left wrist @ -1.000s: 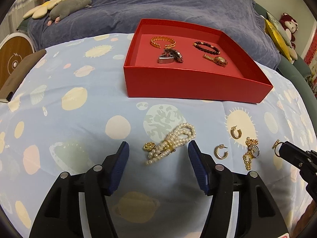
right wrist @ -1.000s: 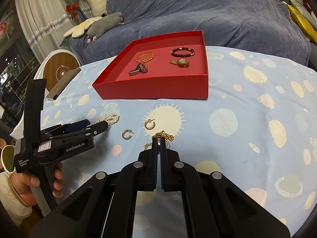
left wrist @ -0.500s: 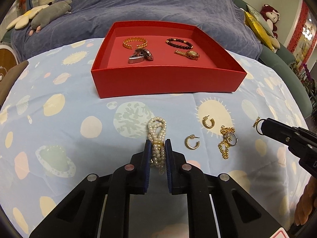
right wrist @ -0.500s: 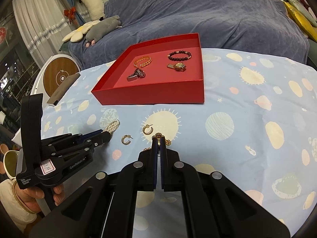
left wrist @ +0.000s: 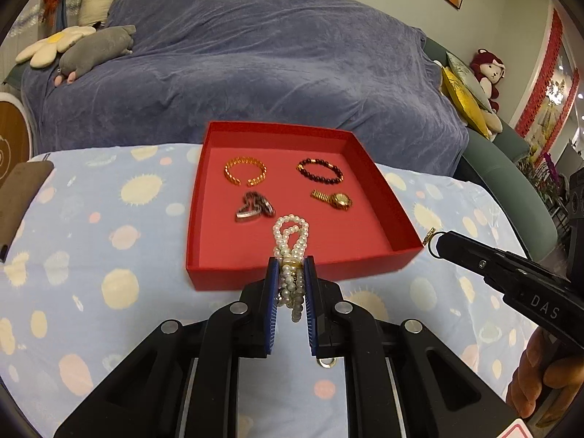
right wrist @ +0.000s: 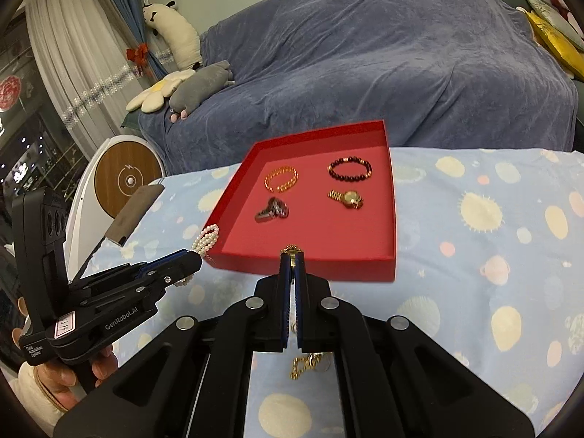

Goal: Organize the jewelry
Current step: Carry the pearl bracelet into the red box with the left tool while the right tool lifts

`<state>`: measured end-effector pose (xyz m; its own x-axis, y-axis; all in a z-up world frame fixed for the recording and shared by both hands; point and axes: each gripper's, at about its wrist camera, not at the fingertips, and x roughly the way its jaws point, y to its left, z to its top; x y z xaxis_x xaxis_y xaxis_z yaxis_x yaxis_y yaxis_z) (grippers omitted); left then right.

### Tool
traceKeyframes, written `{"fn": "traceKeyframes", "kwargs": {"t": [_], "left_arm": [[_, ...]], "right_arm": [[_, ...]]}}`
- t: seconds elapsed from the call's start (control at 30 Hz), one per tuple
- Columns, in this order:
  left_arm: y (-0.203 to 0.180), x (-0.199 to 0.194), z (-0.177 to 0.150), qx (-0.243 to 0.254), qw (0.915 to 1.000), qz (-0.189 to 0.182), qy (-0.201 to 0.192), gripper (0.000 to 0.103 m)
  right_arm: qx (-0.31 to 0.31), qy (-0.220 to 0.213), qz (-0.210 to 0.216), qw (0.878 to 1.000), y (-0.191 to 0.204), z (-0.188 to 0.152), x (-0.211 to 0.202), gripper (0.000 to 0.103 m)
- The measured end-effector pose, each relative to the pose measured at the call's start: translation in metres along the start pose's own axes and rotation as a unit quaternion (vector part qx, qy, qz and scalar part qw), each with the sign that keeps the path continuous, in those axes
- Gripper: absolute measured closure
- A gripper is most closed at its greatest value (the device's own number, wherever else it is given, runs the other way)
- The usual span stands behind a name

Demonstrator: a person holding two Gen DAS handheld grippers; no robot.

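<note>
A worktop (left wrist: 120, 241) with a blue spotty cloth stands by a sofa (left wrist: 255, 73) under a blue blanket. The red box (left wrist: 292, 273) holds four jewels. The left gripper (left wrist: 291, 270) squeezes the pearl bracelet (left wrist: 290, 241) above the box; the right gripper (right wrist: 292, 261) pinches a gold chain (right wrist: 291, 250).

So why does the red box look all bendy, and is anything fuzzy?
Left wrist view: the fisheye lens bows the red box, and dark corners ring the picture. Right wrist view: same curving; the gold chain beneath the right gripper looks blurred.
</note>
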<state>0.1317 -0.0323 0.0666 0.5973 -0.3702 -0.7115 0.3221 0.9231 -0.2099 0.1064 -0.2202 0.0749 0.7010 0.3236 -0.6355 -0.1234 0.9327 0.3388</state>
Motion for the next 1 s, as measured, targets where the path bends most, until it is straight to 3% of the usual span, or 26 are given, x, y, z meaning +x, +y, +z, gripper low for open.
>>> {"fn": "traceKeyframes", "kwargs": {"t": [0.17, 0.37, 0.47, 0.53, 0.57, 0.63, 0.7, 1.0], "left_arm": [[0.013, 0.042, 0.024, -0.013, 0.9997, 0.009, 0.017, 0.092], [0.025, 0.08, 0.022, -0.011, 0.9984, 0.038, 0.041, 0.092], [0.032, 0.089, 0.021, -0.019, 0.9969, 0.057, 0.05, 0.09], [0.037, 0.088, 0.019, -0.026, 0.9964, 0.066, 0.046, 0.085], [0.04, 0.086, 0.02, -0.031, 0.9961, 0.07, 0.044, 0.071], [0.042, 0.076, 0.021, -0.038, 0.9967, 0.064, 0.033, 0.067], [0.043, 0.064, 0.021, -0.043, 0.9963, 0.07, 0.025, 0.054], [0.035, -0.002, -0.003, -0.041, 0.9963, 0.074, -0.013, 0.05]], "right_arm": [[0.041, 0.03, 0.003, 0.999, -0.022, 0.02, 0.052, 0.102], [0.056, 0.061, 0.014, 0.996, -0.035, 0.019, 0.094, 0.101], [0.051, 0.064, -0.006, 0.997, -0.041, 0.021, 0.1, 0.099], [0.033, 0.05, -0.029, 0.998, -0.04, 0.023, 0.092, 0.099], [0.026, 0.042, -0.036, 0.998, -0.039, 0.023, 0.086, 0.097], [0.022, 0.029, -0.042, 0.998, -0.039, 0.023, 0.07, 0.093], [0.017, 0.02, -0.044, 0.999, -0.038, 0.021, 0.051, 0.084], [0.003, 0.008, -0.051, 0.999, -0.02, -0.028, -0.014, 0.08]]}}
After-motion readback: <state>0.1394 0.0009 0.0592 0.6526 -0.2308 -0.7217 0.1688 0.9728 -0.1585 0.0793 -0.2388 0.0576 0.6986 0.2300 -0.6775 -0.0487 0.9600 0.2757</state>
